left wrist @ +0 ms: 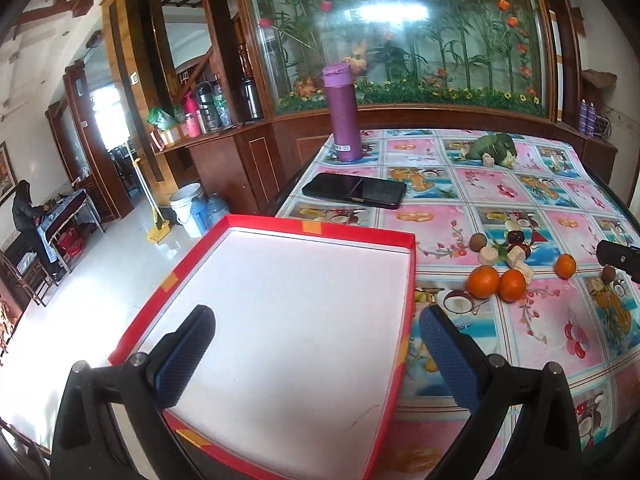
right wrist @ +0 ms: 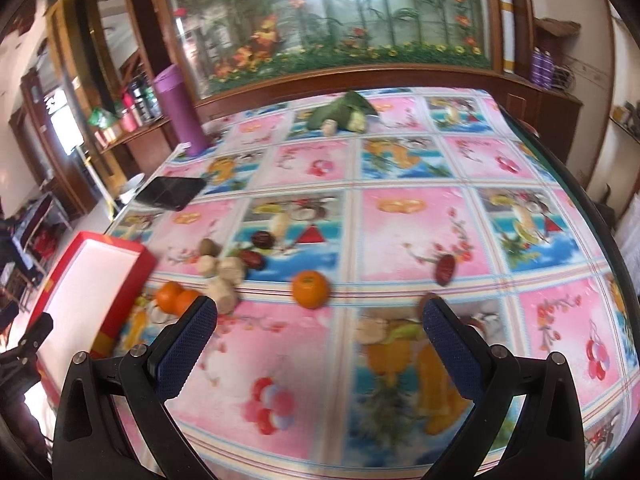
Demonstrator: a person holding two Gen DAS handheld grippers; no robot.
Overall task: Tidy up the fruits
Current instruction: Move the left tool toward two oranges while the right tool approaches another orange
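A red box lid with a white inside (left wrist: 304,320) lies at the table's left edge; it also shows in the right wrist view (right wrist: 84,280). My left gripper (left wrist: 316,332) is open and empty above it. Two oranges (left wrist: 496,282) lie together right of the box, a third orange (left wrist: 565,265) farther right. Pale root pieces (left wrist: 489,255), a brown longan (left wrist: 476,241) and dark red dates (left wrist: 516,237) lie behind them. My right gripper (right wrist: 320,320) is open and empty, just in front of the single orange (right wrist: 310,289). A date (right wrist: 445,269) lies to its right.
A black phone (left wrist: 354,190) and a purple flask (left wrist: 345,114) stand behind the box. Green leafy vegetables (left wrist: 494,146) lie at the far side. The fruit-print tablecloth (right wrist: 400,360) covers the table. The floor drops off to the left of the box.
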